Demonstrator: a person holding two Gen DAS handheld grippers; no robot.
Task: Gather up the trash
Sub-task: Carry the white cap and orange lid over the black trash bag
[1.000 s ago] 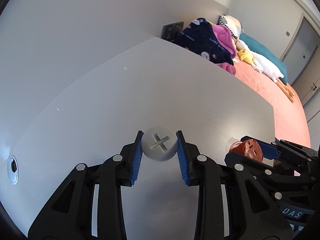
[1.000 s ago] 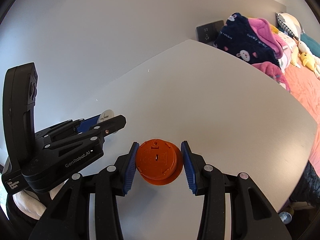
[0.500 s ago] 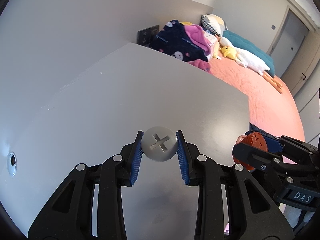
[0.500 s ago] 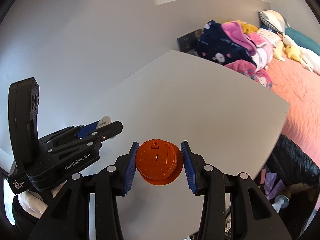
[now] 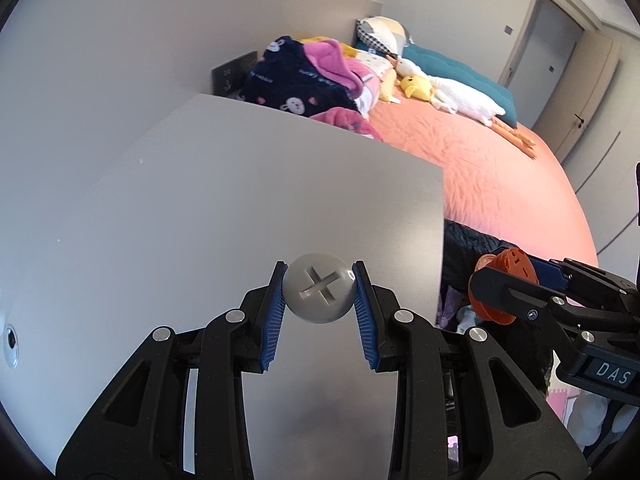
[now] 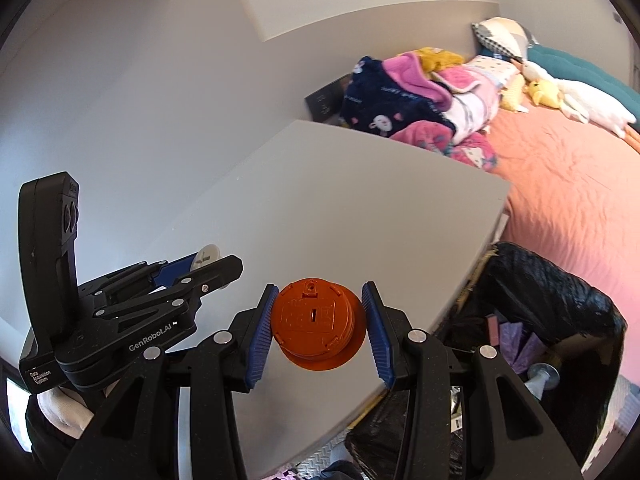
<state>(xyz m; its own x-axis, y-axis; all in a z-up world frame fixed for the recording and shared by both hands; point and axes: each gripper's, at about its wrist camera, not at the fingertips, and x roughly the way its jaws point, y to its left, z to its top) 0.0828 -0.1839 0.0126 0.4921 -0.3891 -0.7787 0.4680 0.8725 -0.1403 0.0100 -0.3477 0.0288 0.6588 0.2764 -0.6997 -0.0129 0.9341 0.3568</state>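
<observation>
I see a smooth, matt grey worktop (image 5: 248,208) with a faint sheen. My left claw (image 5: 319,300) has ribbed blue pads (image 5: 273,320) on matt black plastic, clamping a matt grey plastic screw head (image 5: 319,293). The bin bag (image 6: 560,292) is glossy, crinkled black plastic.

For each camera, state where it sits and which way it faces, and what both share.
Left wrist: on the left gripper, facing down over the grey table toward the bed; its jaws grip a grey screw-head piece.
Right wrist: on the right gripper, same heading; jaws grip an orange cap, black trash bag at right.
Shared: table, bed, each other's gripper.
</observation>
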